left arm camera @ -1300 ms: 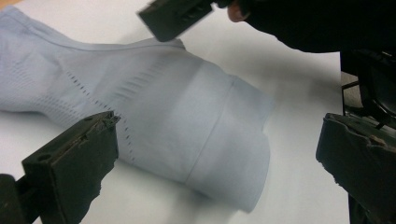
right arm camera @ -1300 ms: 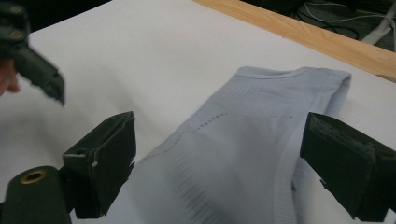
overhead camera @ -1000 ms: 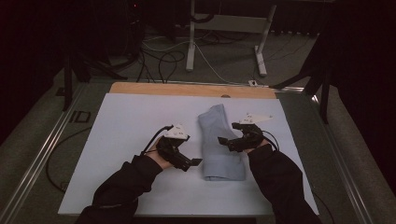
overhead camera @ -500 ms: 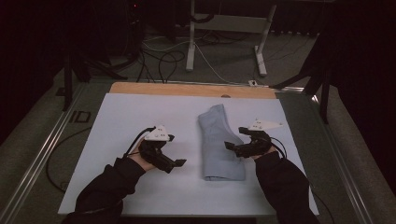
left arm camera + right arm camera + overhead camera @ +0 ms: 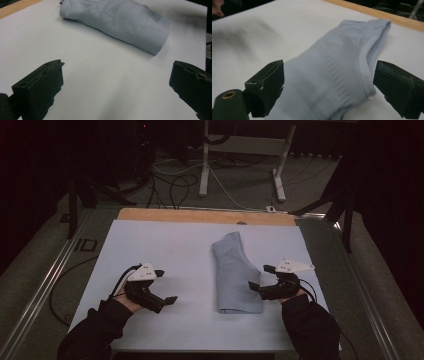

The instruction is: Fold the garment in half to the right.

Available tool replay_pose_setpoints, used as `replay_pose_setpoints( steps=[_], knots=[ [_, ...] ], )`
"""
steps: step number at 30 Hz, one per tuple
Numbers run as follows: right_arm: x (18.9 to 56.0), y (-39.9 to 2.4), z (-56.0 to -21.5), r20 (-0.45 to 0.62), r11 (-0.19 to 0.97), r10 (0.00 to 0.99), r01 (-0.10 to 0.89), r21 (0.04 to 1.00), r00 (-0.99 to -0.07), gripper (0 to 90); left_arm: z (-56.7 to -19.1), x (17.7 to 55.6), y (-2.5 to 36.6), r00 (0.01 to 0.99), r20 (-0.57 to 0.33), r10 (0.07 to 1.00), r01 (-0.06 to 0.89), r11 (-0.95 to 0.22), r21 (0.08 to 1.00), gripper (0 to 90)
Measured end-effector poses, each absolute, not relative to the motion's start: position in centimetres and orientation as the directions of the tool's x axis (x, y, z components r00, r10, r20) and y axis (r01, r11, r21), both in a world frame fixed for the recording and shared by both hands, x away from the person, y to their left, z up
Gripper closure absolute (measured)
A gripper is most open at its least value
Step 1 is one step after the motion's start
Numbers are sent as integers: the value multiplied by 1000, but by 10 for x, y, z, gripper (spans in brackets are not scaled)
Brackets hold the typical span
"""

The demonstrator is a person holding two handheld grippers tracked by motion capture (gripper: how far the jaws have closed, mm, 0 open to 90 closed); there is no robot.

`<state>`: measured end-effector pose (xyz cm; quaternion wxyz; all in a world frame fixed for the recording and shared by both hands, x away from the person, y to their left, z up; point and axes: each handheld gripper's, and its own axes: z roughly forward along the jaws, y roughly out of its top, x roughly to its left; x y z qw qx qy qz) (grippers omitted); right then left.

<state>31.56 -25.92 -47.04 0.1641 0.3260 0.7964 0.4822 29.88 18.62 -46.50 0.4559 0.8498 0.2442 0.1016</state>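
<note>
Room is being left all around the sock [image 5: 235,272], lying flat on the sheet [image 5: 165,245] right of centre. Right gripper [image 5: 262,279] is being held wide open just beside its right edge; left gripper [image 5: 166,287], equally wide and empty, well apart.

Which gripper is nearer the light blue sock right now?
Right. The right gripper sits at the light blue sock's right edge, open jaws facing it, not gripping. The left gripper is off to the sock's left, open, with bare table between them.
</note>
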Motion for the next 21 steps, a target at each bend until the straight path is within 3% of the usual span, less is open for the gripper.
replay_pose_setpoints(
  steps=[21],
  knots=[
    [282, -296, -503, 82, 265, 726, 388, 883, -682, 103, -508, 267, 260, 756, -63, 651, 413, -401, 818, 0]
  ],
)
